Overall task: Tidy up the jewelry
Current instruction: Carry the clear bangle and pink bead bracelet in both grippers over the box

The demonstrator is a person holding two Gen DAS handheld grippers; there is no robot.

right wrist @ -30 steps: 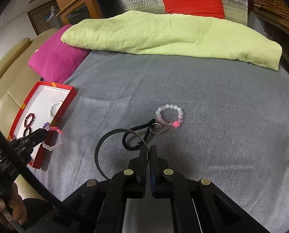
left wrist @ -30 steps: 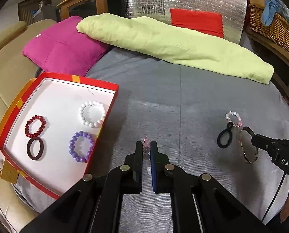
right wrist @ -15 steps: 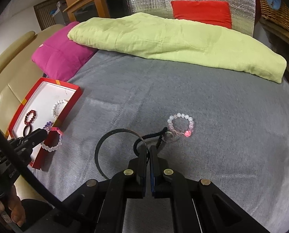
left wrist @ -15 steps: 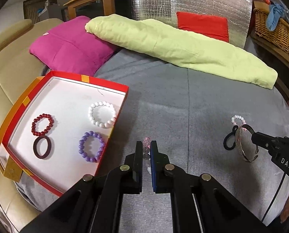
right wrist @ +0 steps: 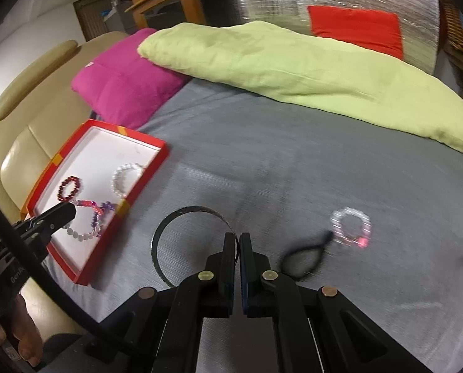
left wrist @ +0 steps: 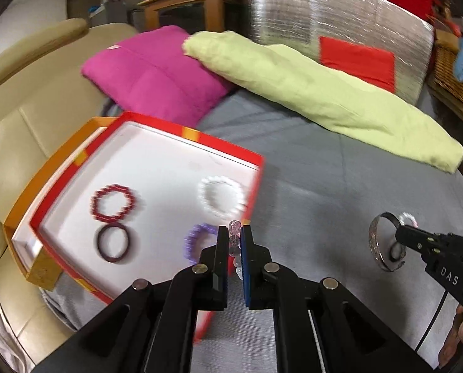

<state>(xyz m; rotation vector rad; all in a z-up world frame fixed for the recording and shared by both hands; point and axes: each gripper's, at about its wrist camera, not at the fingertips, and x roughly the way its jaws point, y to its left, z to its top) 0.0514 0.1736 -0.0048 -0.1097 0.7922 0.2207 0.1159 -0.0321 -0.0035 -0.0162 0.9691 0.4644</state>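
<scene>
the left gripper [left wrist: 235, 242] pinches a bead bracelet [right wrist: 88, 217] just over the box [left wrist: 181, 132] edge; the right gripper [right wrist: 239, 245] clamps a bangle [right wrist: 169, 236] above the bed. next likely calls for lowering the bracelet onto bare floor.

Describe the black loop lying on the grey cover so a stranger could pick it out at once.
Start at the grey bed cover, on the side away from the red tray. There, the black hair tie lies flat beside a clear bead bracelet. It alone is a plain, soft, dark loop without beads.
</scene>
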